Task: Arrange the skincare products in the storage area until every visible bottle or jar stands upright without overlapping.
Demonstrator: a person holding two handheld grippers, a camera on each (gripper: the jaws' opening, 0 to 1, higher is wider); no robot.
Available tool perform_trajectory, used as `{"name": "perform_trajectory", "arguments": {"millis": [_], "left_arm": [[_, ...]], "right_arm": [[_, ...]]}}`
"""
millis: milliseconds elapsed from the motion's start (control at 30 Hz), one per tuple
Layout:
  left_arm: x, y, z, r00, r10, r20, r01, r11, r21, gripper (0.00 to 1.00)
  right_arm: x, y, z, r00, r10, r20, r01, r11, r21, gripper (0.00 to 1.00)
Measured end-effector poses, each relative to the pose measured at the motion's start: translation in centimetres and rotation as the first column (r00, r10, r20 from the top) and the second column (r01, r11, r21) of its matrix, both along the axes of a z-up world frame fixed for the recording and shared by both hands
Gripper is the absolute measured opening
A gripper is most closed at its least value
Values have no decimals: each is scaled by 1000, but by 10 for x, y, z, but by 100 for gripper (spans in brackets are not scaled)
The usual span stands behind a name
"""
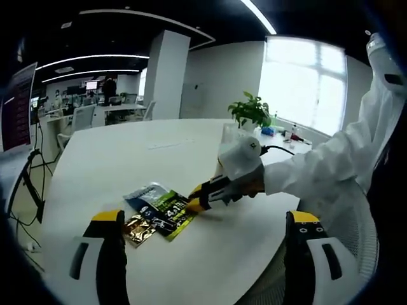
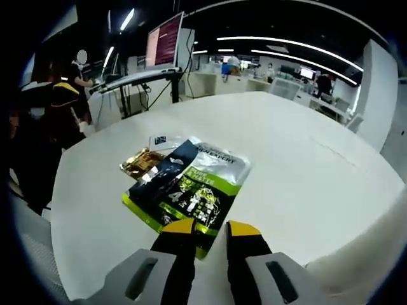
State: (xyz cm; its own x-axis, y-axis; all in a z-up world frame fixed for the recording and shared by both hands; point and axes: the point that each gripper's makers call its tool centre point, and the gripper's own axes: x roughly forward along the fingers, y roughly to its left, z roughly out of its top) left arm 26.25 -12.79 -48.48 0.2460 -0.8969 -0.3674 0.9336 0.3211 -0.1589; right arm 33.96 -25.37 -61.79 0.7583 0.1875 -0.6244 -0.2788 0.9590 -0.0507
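A green-and-black packet lies flat on the white round table, overlapping a silvery packet. A gold sachet and a small white sachet lie at their far side. My right gripper has its jaws drawn close with a narrow gap, tips resting over the green packet's near edge. In the left gripper view a gloved hand holds that right gripper against the green packet, with the gold sachet beside it. My left gripper hovers wide open nearer than the packets.
A potted plant and small items stand at the table's far edge by the window. A person in white sleeves is at the right. A monitor on a stand and another person are beyond the table.
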Motion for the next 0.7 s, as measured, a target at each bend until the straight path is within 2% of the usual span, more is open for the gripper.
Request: {"name": "perform_trajectory", "arguments": {"millis": [200,267,300,367,533,700], "left_arm": [[0,-2,-4,1000,-6,-10,6,1000,0,97],[3,-4,-8,1000,-6,-22,6,1000,-8,97],[6,-4,-10,1000,-7,-28,6,1000,-9,97],[11,-6,-15,999,-3,-42,3,1000,-8,96],[21,-12,-31,998,-23,-59,26,999,37,93],[32,-21,-52,987,-47,-151,52,998,26,84]], "right_arm": [[2,0,-2,1000,-28,1,28,1000,14,3],[2,-1,-1,1000,-26,9,26,1000,-2,0],[4,-8,0,999,-27,25,28,998,-63,0],[3,-2,-2,1000,-21,15,22,999,-35,0],[3,-1,-2,1000,1,18,1,998,-60,0],[-1,-2,-2,1000,17,12,-16,997,-73,0]]}}
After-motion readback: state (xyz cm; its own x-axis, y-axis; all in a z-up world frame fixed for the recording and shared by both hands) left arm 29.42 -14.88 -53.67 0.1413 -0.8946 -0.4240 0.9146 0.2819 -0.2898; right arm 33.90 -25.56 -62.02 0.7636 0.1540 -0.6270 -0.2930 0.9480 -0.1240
